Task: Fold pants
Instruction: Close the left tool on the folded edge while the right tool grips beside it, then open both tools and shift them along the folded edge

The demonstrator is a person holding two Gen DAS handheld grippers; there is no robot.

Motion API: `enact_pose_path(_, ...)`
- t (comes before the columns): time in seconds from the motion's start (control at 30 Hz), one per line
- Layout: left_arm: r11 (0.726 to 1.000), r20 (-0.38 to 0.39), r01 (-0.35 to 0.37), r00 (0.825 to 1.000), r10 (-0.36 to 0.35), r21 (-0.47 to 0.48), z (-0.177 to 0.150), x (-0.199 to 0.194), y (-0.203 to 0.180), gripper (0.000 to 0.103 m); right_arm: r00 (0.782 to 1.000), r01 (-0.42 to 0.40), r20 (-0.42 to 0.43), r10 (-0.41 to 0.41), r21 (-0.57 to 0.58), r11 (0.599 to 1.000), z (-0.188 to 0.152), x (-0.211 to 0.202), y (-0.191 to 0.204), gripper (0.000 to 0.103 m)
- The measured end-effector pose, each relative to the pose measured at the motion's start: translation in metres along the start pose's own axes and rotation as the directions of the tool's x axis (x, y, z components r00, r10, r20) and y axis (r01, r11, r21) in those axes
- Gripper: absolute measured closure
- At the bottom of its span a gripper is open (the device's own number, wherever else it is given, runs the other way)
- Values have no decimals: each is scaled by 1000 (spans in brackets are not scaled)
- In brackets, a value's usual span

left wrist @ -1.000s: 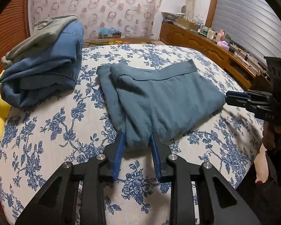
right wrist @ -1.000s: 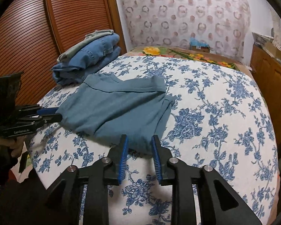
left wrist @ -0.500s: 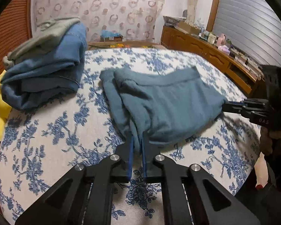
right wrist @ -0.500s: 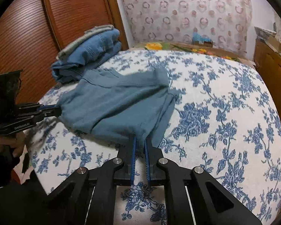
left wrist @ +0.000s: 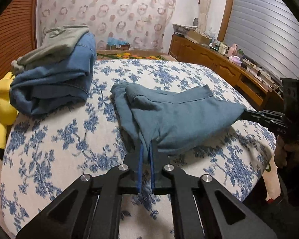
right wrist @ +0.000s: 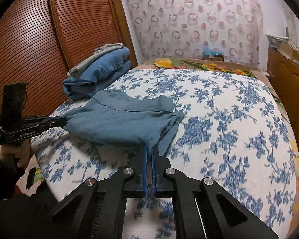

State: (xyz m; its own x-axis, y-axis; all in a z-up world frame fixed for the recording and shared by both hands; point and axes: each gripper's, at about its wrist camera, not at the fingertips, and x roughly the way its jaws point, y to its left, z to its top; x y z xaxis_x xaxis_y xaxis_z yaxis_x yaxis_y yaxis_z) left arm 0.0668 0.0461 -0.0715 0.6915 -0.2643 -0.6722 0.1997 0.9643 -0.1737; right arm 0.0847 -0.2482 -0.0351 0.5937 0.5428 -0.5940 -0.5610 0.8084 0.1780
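The teal-blue pants (left wrist: 175, 117) lie partly folded on the flowered bed (left wrist: 49, 143), their near edge lifted off it. My left gripper (left wrist: 146, 147) is shut on the near left corner of the pants. My right gripper (right wrist: 149, 149) is shut on the near right corner; it also shows in the left wrist view (left wrist: 247, 112) pinching that corner. In the right wrist view the pants (right wrist: 119, 123) stretch between both grippers, with the left gripper (right wrist: 62, 121) at the far left.
A stack of folded jeans with a grey garment on top (left wrist: 53, 77) sits at the bed's back left, beside a yellow plush toy (left wrist: 4, 107). A wooden dresser with clutter (left wrist: 219, 63) runs along the right. Slatted wardrobe doors (right wrist: 29, 45) stand left of the bed.
Both grippers went from open beside the pants' near edge to shut on its two corners. They have since raised that edge off the bed.
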Motion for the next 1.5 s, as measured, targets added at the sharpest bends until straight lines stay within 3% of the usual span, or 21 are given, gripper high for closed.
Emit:
enact_pose_path(0.4, 998, -21, 55, 998, -55, 34, -21, -28, -39, 96, 1000, 9, -25, -8, 19, 1000, -26, -45, -3, 100)
enact_pose_path(0.77, 996, -32, 51, 998, -49, 72, -31, -43, -53, 96, 1000, 2, -25, -3, -6, 1000, -36, -78, 8, 100)
enact_pose_path(1.27, 997, -90, 6, 996, 1, 71, -42, -23, -51, 96, 996, -11, -84, 14, 27, 1000, -49, -68, 10, 100)
enact_pose_path(1.43, 996, -90, -26, 995, 33, 84, -41, -22, -54, 86, 996, -4, -92, 5, 13, 1000, -48, -69, 14, 98)
enact_pose_path(1.5, 996, -87, -31, 995, 38, 79, -40, -23, -52, 75, 996, -2, -89, 2, 7, 1000, -47, -70, 14, 97)
